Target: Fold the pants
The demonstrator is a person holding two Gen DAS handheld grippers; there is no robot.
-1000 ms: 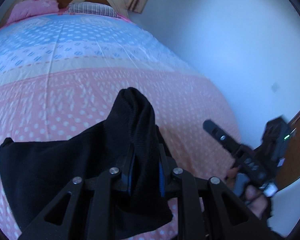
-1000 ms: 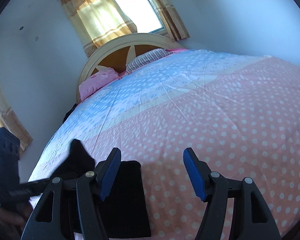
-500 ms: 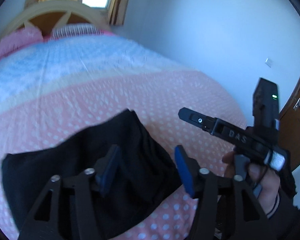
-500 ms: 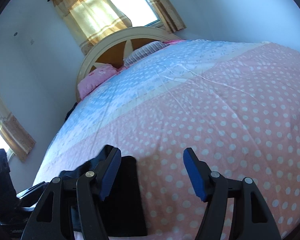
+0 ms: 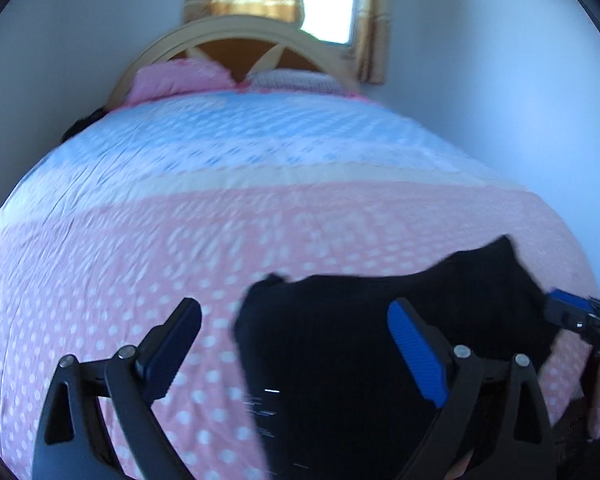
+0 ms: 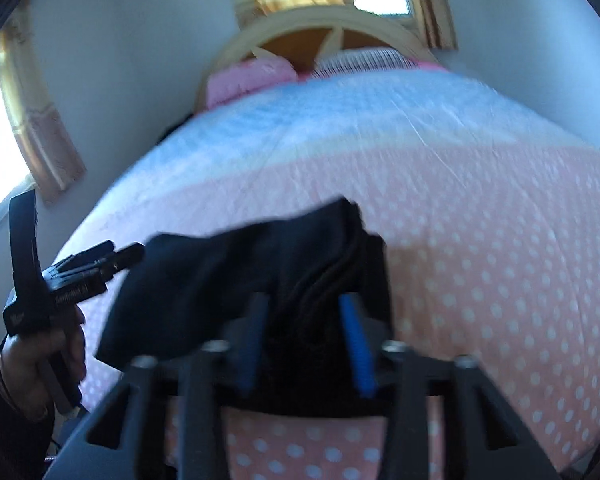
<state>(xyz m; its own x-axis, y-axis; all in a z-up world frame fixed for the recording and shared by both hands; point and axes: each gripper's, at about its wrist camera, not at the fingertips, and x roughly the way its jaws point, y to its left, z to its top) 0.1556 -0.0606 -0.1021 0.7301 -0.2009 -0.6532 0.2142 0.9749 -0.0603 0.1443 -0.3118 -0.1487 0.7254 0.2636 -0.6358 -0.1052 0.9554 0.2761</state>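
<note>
Black pants (image 5: pixel 364 344) lie in a folded heap on the pink dotted bedspread (image 5: pixel 140 248). My left gripper (image 5: pixel 296 332) hangs open just above their left edge, nothing between its fingers. In the right wrist view the pants (image 6: pixel 228 264) rise in a bunch, and my right gripper (image 6: pixel 304 320) is shut on a thick stack of their folded layers. The right gripper's tip (image 5: pixel 576 316) shows at the pants' right end in the left wrist view. In the right wrist view a hand (image 6: pixel 36 360) holds the left gripper (image 6: pixel 112 256) beside the pants' left corner.
The bed runs back to a blue dotted band (image 5: pixel 240 140), a pink pillow (image 5: pixel 180 80), a striped pillow (image 6: pixel 364 60) and an arched wooden headboard (image 5: pixel 236 36). Curtained windows (image 6: pixel 28 128) sit behind and to the left. Pale walls close in on both sides.
My left gripper let go of the raised pants fold, opened and swung left. My right gripper, open over the bare bedspread before, moved onto the pants and shut on their folded layers.
</note>
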